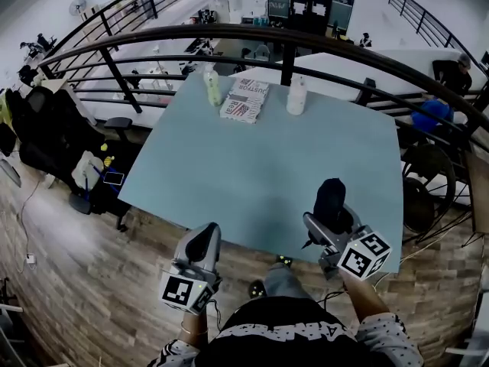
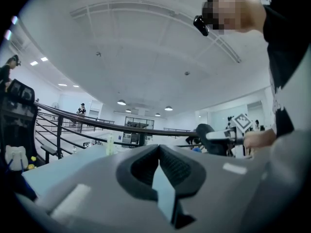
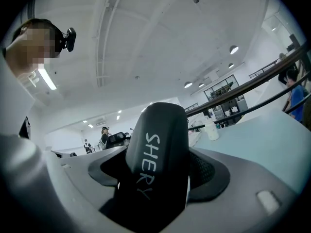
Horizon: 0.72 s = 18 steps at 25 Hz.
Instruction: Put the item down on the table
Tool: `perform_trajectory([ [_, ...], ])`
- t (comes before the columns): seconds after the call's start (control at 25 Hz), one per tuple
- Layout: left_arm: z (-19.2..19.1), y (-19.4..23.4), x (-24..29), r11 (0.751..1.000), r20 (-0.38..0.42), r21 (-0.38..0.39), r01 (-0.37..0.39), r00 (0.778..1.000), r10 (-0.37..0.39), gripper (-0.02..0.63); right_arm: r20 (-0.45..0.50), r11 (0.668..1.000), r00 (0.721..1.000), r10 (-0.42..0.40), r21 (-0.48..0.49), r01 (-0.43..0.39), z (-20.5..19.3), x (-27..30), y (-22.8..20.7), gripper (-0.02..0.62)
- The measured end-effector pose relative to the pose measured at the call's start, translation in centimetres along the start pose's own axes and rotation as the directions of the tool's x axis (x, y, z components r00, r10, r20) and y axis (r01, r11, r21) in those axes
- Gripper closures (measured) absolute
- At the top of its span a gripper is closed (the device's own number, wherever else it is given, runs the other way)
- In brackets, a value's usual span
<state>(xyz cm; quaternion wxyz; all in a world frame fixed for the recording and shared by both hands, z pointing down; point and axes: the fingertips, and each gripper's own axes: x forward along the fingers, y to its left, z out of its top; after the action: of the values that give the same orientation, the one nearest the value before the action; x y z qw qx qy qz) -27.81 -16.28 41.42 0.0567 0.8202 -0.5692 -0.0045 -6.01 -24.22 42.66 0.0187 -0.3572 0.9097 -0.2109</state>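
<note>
A black oblong item (image 1: 331,198) with white lettering stands upright between the jaws of my right gripper (image 1: 330,207), which is shut on it. It hangs over the near right part of the light blue table (image 1: 252,167). In the right gripper view the black item (image 3: 158,164) fills the gap between the grey pads (image 3: 209,171). My left gripper (image 1: 202,241) is near the table's front edge, at the left, jaws together and holding nothing. In the left gripper view its fingertips (image 2: 146,165) meet.
At the table's far edge stand a pale green bottle (image 1: 212,87), a printed packet (image 1: 246,99) and a white bottle (image 1: 296,95). A dark railing (image 1: 229,33) curves behind the table. Office chairs (image 1: 46,128) stand at the left on the wooden floor (image 1: 92,281).
</note>
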Motion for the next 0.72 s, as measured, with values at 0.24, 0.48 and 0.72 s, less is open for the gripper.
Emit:
perform_trajectory([
  [0.24, 0.4, -0.1, 4.6, 1.0, -0.003, 0.017, 0.02, 1.0, -0.02, 0.606, -0.003, 1.0, 1.0, -0.003, 0.01, 0.003, 1.0, 1.7, -3.2, 0.221],
  [0.48, 1.1, -0.9, 8.8, 0.998, 0.002, 0.047, 0.037, 0.999, -0.037, 0.606, 0.023, 1.0, 1.0, -0.016, 0.025, 0.016, 2.7, 2.3, -7.2, 0.221],
  [0.72, 1.3, -0.6, 11.9, 0.998, -0.022, 0.058, 0.001, 1.0, 0.0, 0.606, 0.008, 0.999, 1.0, -0.018, 0.044, 0.018, 3.2, 4.1, -10.9, 0.221],
])
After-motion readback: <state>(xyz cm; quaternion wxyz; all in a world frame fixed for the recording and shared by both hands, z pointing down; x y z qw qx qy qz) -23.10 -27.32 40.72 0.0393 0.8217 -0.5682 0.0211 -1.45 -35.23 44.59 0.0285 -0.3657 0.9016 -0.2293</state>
